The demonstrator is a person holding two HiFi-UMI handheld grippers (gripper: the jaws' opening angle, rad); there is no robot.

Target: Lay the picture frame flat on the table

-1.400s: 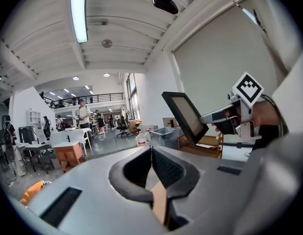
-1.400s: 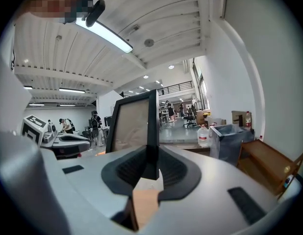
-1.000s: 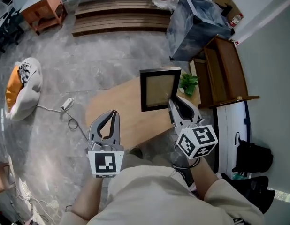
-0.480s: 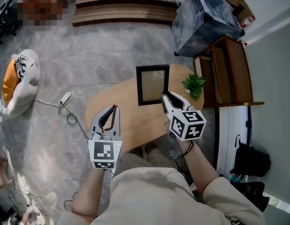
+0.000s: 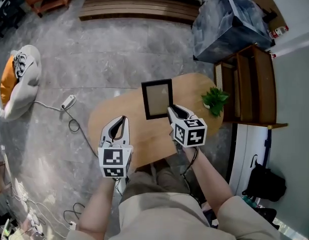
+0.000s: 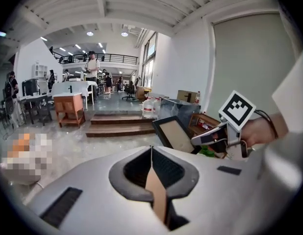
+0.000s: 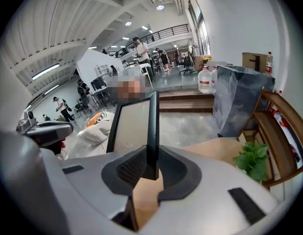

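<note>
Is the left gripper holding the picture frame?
No, the left gripper is shut on nothing in its own view; the right gripper clamps the picture frame by its edge.

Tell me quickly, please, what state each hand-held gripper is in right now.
Left hand-held gripper: closed, holding nothing.
Right hand-held gripper: closed on the edge of the picture frame.

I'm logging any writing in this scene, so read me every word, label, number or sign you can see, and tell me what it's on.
No text can be read anywhere.
The picture frame: plain panel, no print.
The left gripper and right gripper: black-and-white square markers, no letters or numbers.
The water jug: red label, too blurred to read.
The bottle by the cardboard: red label, too small to read.
</note>
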